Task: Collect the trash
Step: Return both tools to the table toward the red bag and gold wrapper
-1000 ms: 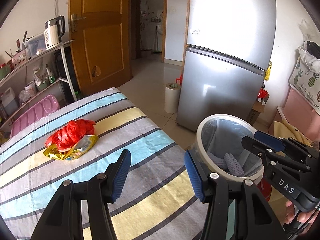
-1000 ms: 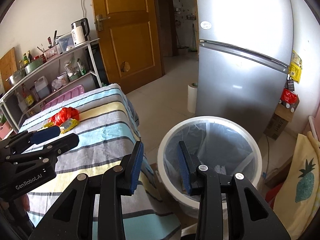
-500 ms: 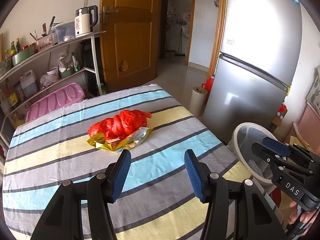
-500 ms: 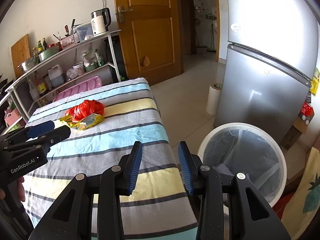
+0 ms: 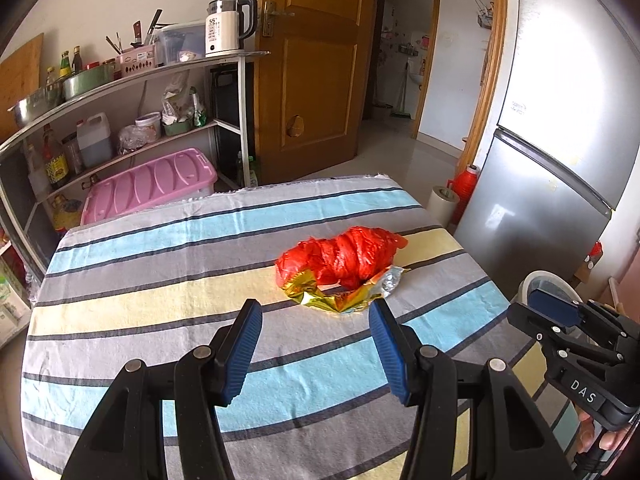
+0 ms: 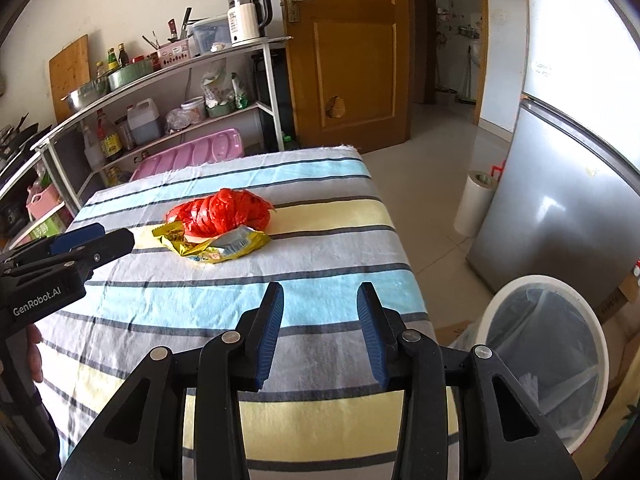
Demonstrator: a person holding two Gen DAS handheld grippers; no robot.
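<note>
Left gripper [image 5: 316, 346] gapes wide, empty, facing the red plastic bag [image 5: 340, 258]: light, soft, crinkly, so pinch its bunched middle; right gripper [image 6: 320, 330] released too.

trash bin [image 5: 538, 280] mostly hidden behind right claw [image 5: 560, 312]

Bright daylight — fridge [image 5: 560, 92] glare, fisheye-warped edges

"DAS" in white letters on the black right gripper [image 5: 576, 320] body | "GenRobot.AI" in white on the black left gripper [image 6: 92, 242] body | "55°" on the label of the white electric kettle [image 5: 228, 26] on the shelf
</note>
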